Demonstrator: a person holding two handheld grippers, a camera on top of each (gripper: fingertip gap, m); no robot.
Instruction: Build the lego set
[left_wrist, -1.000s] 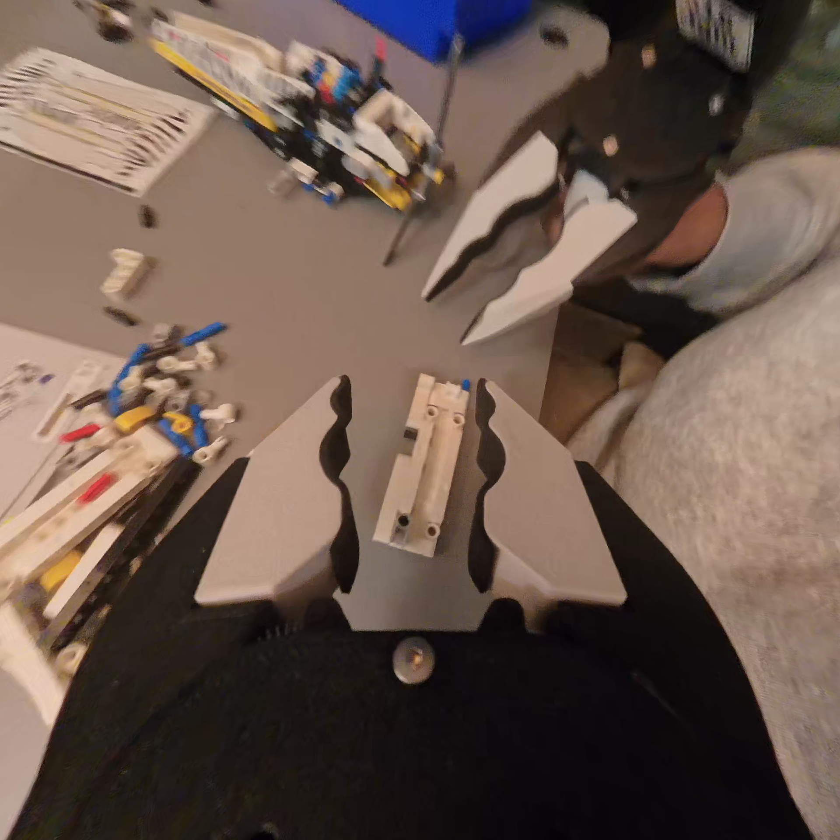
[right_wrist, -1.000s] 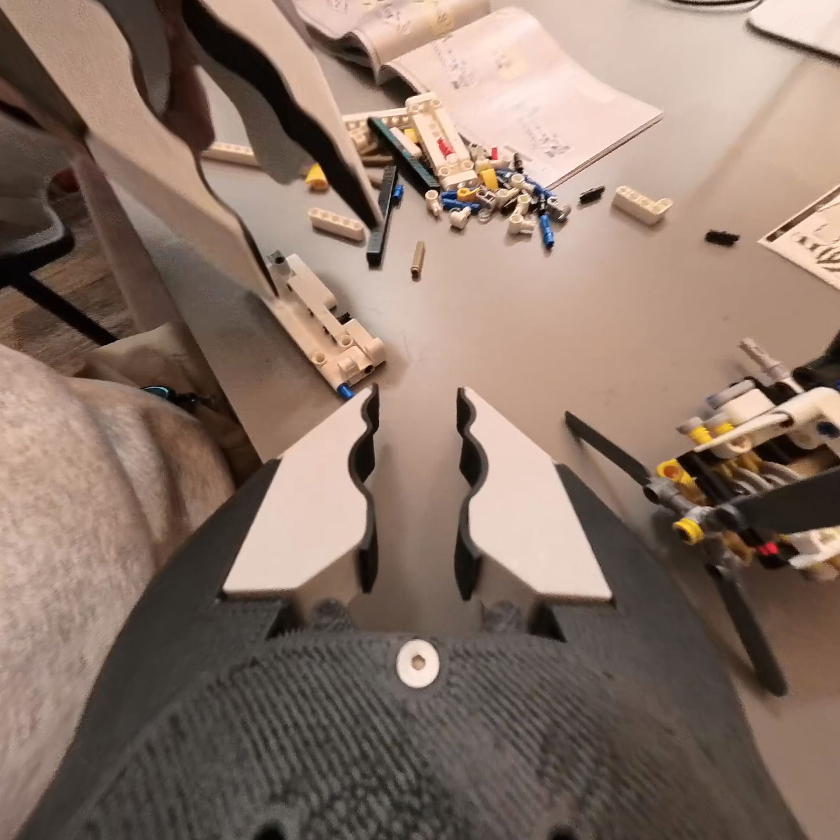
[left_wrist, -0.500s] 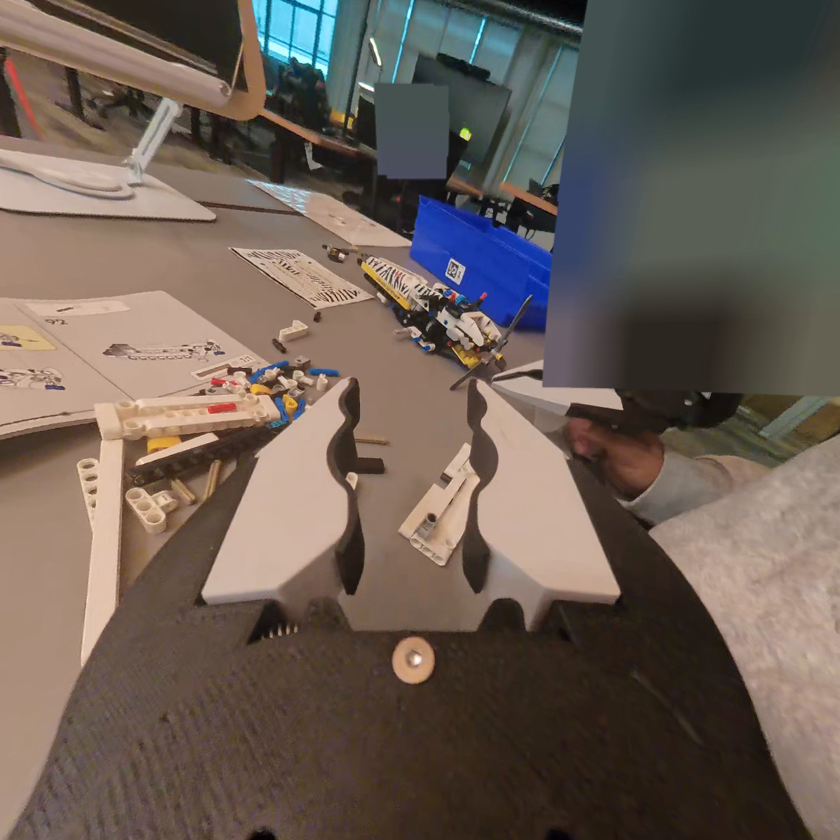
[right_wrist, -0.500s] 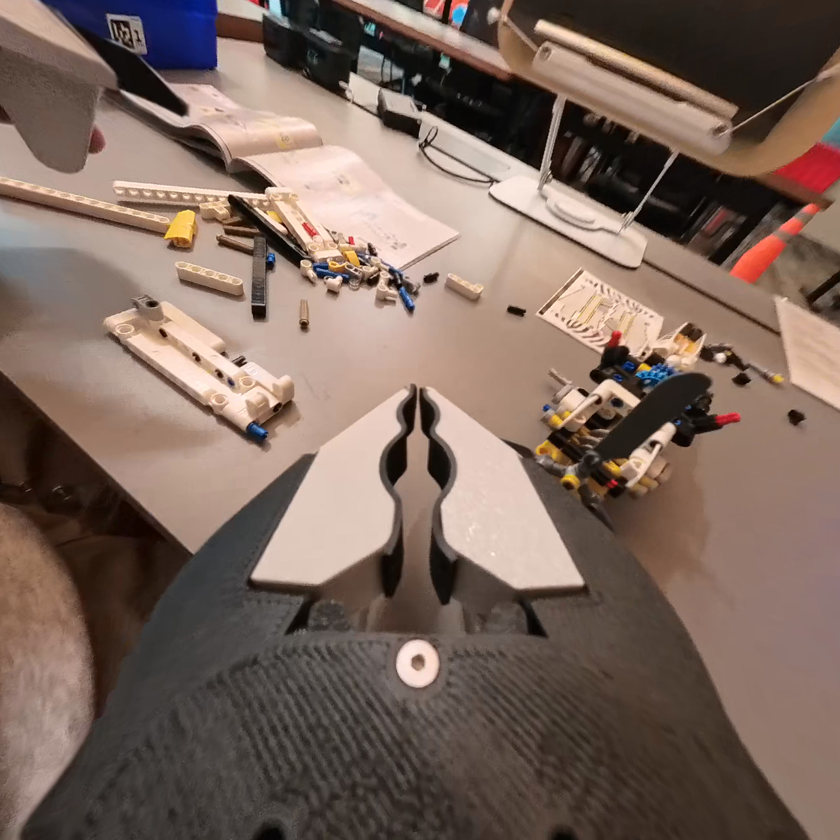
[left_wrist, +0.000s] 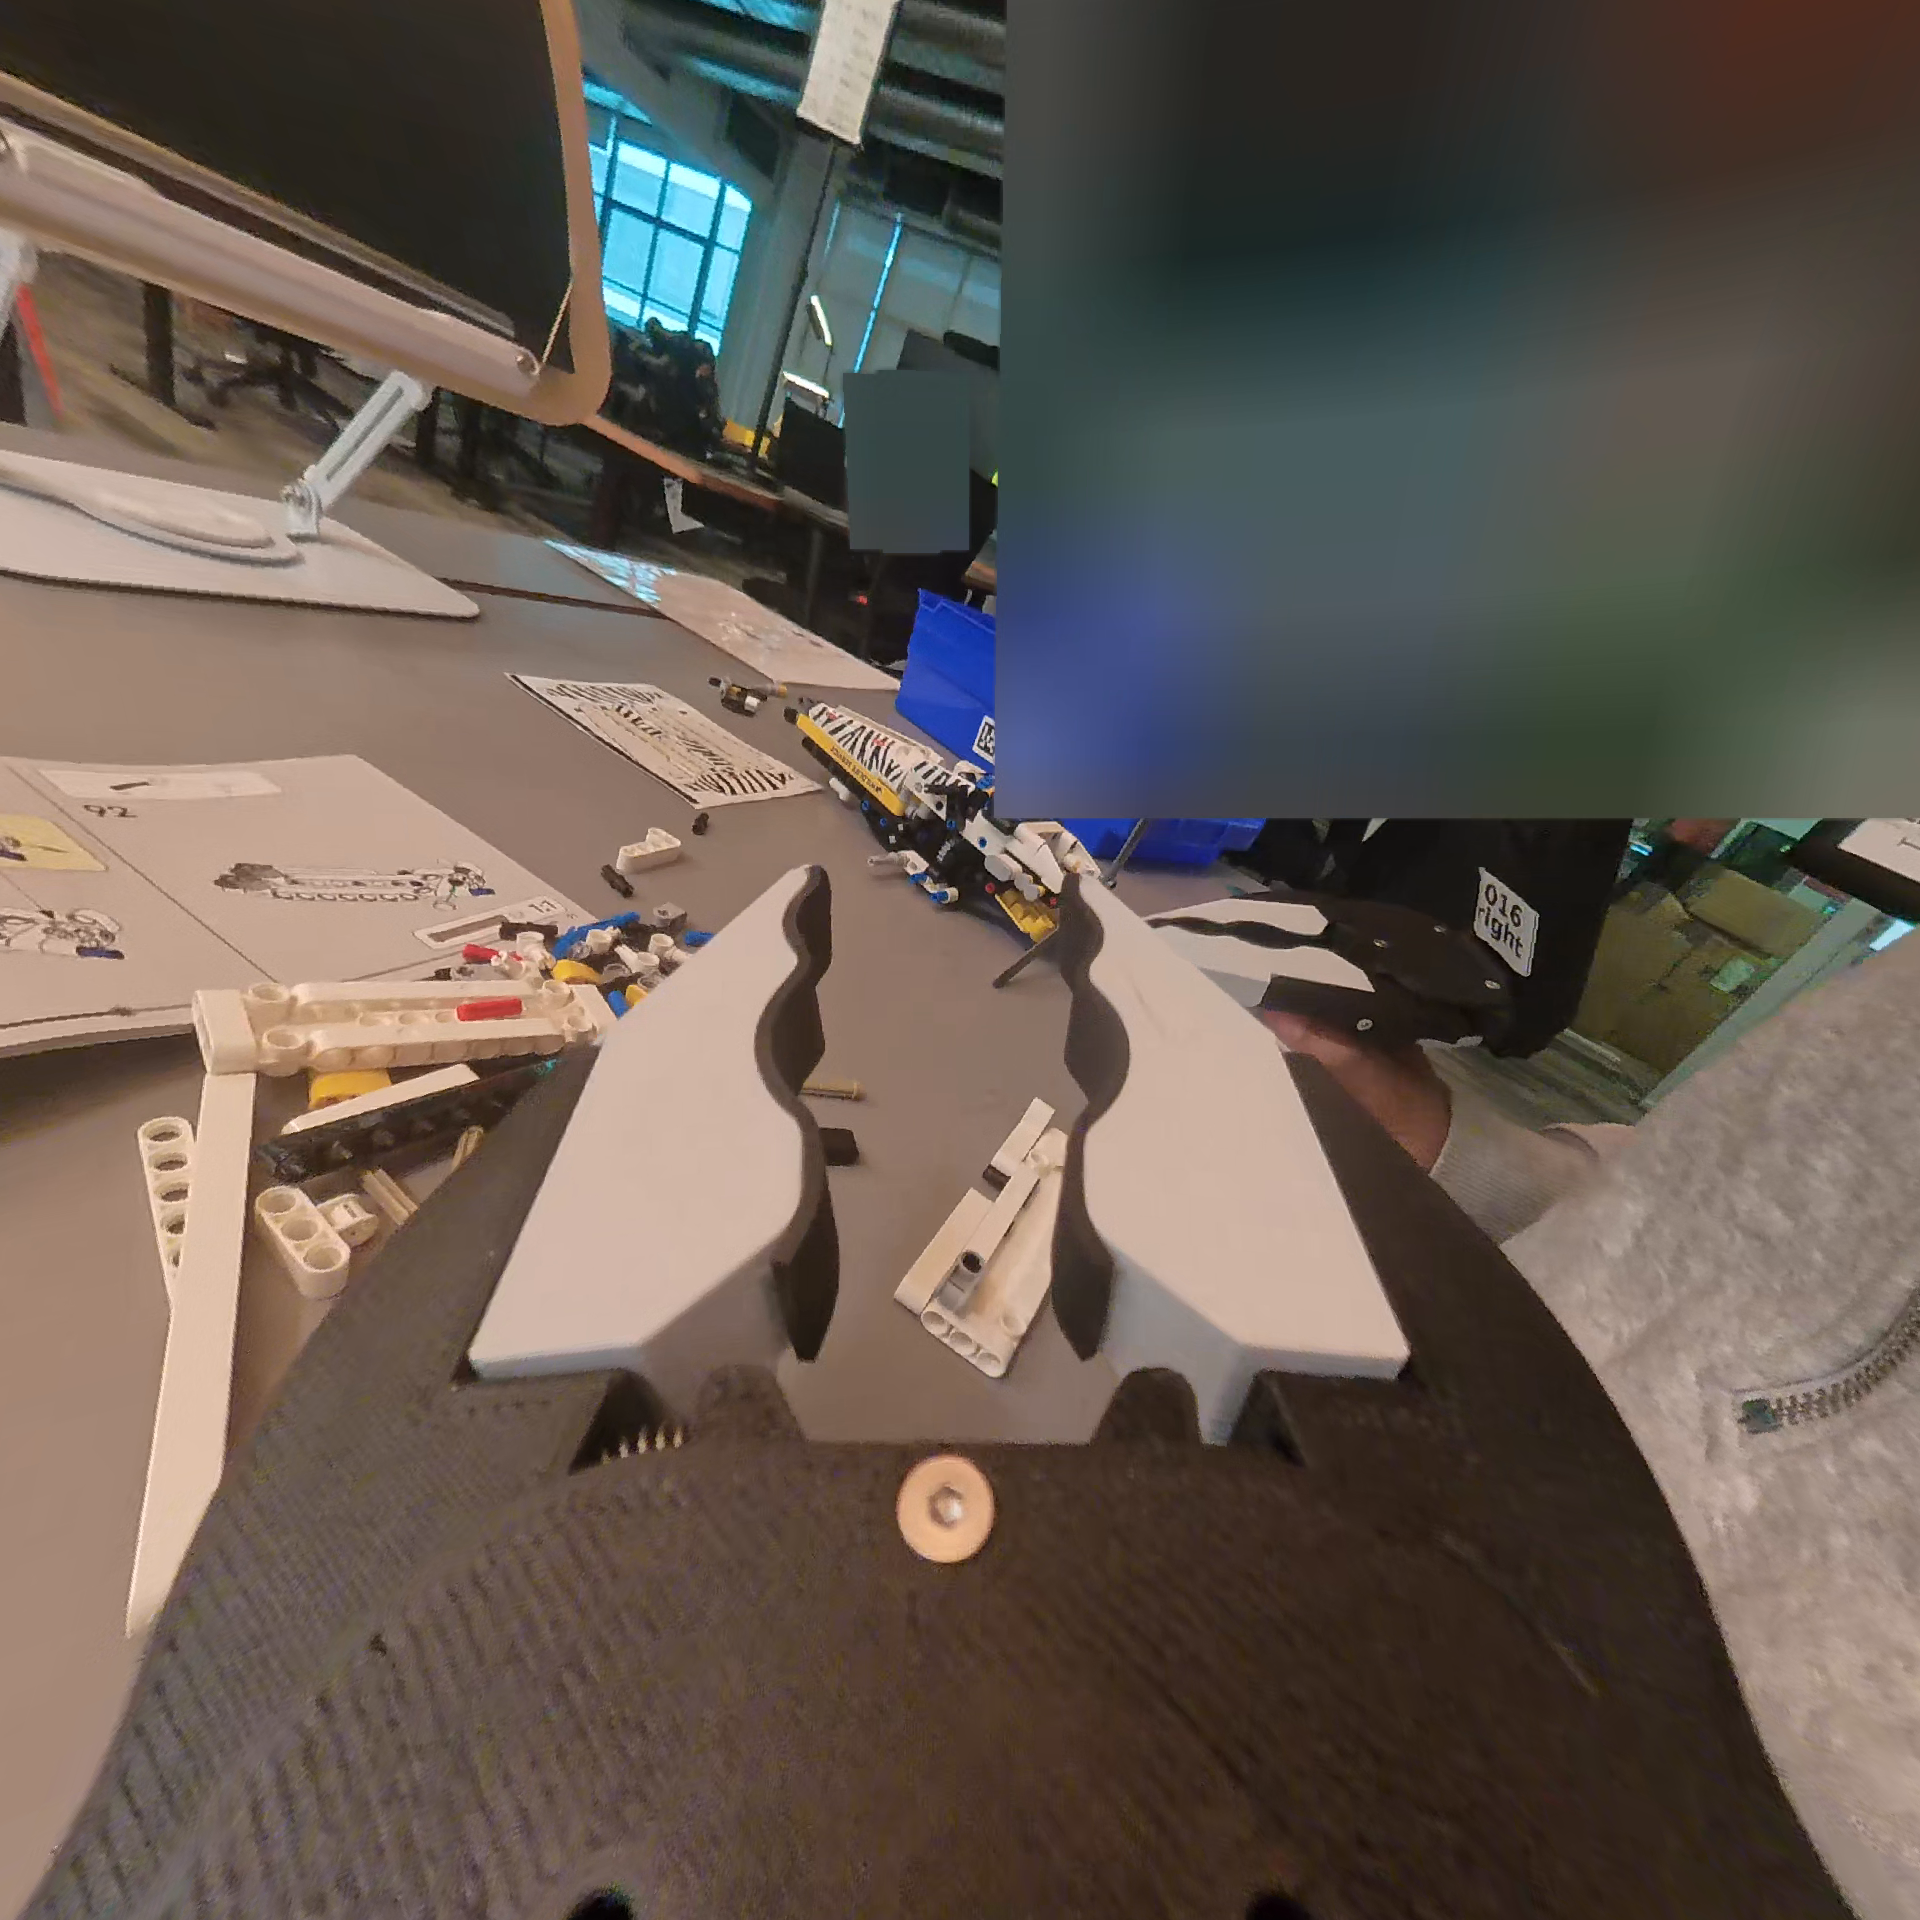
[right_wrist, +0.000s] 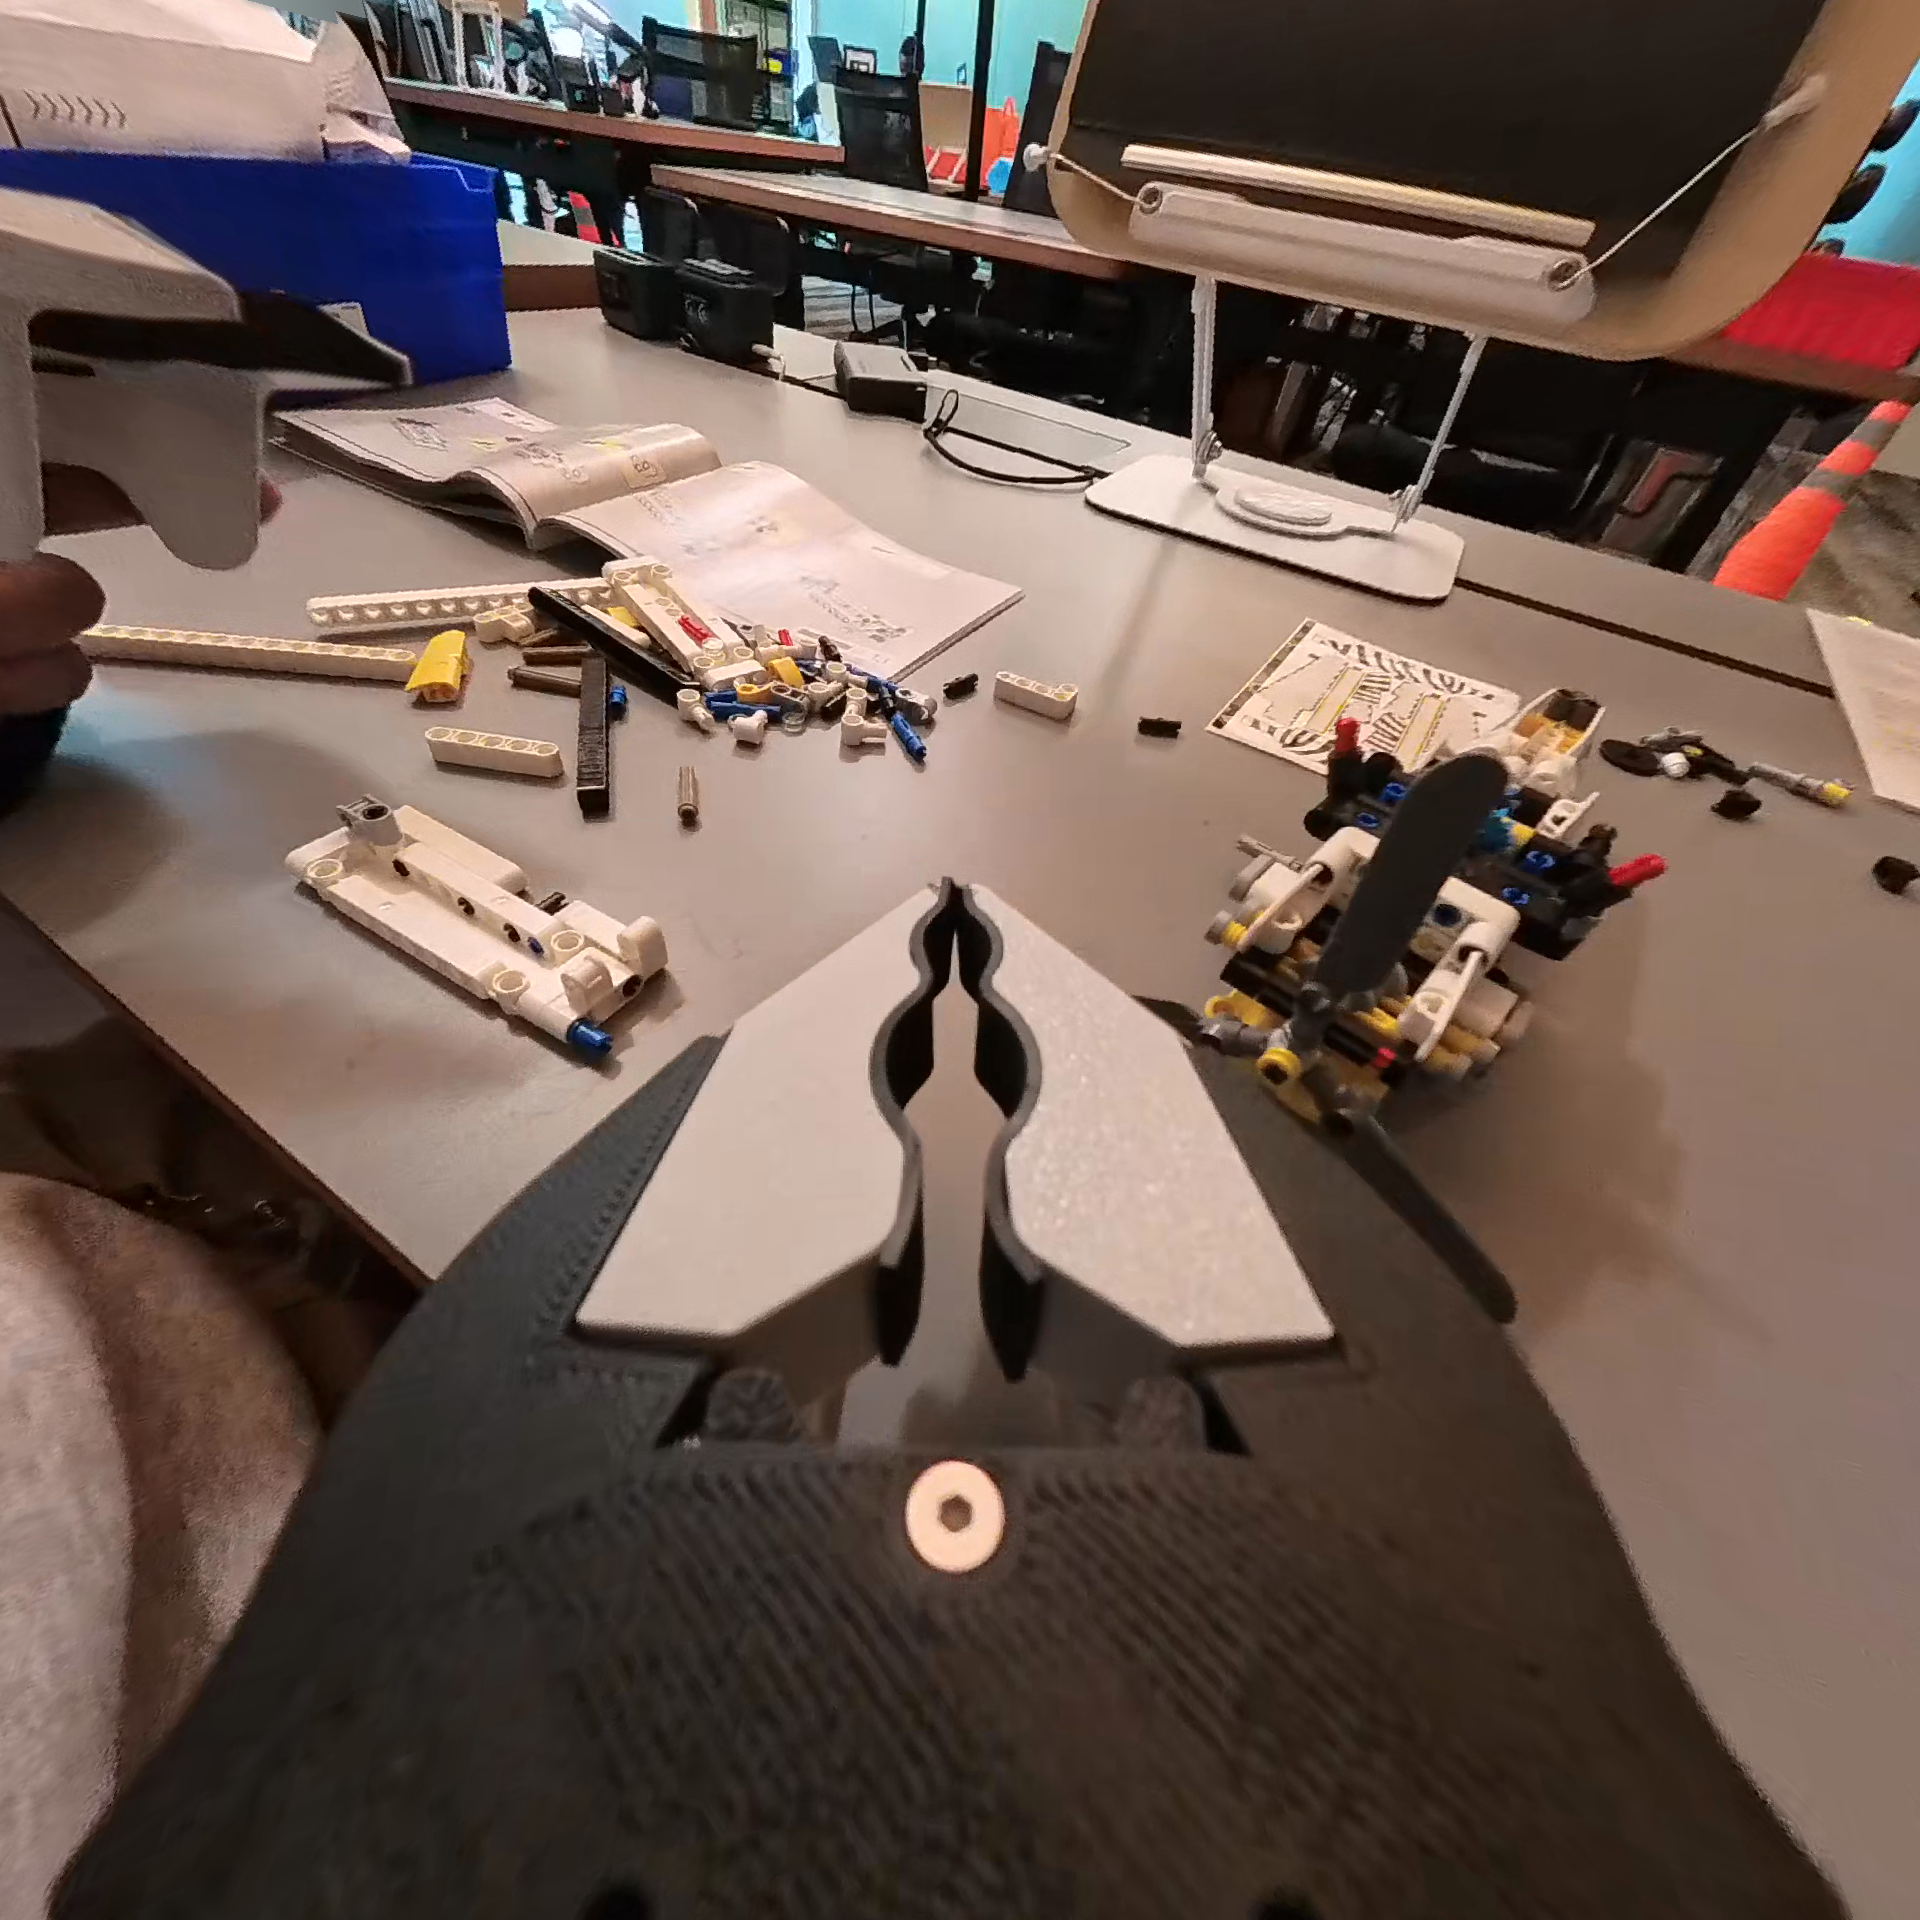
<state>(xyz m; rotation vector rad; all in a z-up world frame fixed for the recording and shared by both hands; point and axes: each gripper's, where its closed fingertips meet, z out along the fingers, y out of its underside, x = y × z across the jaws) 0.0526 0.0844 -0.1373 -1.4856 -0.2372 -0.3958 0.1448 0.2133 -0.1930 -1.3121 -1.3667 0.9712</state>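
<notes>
While the half-built model (right_wrist: 1434, 925) sits right of my pinched-together, empty right gripper (right_wrist: 954, 902), I judge I'm between steps: my left gripper (left_wrist: 940, 925) hovers spread and empty over the white sub-assembly (left_wrist: 987, 1247). Next, I'd clamp its long sides squarely.

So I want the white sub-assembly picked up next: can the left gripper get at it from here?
Probably yes: the left gripper is open, and the white sub-assembly lies on bare table with nothing between.
</notes>
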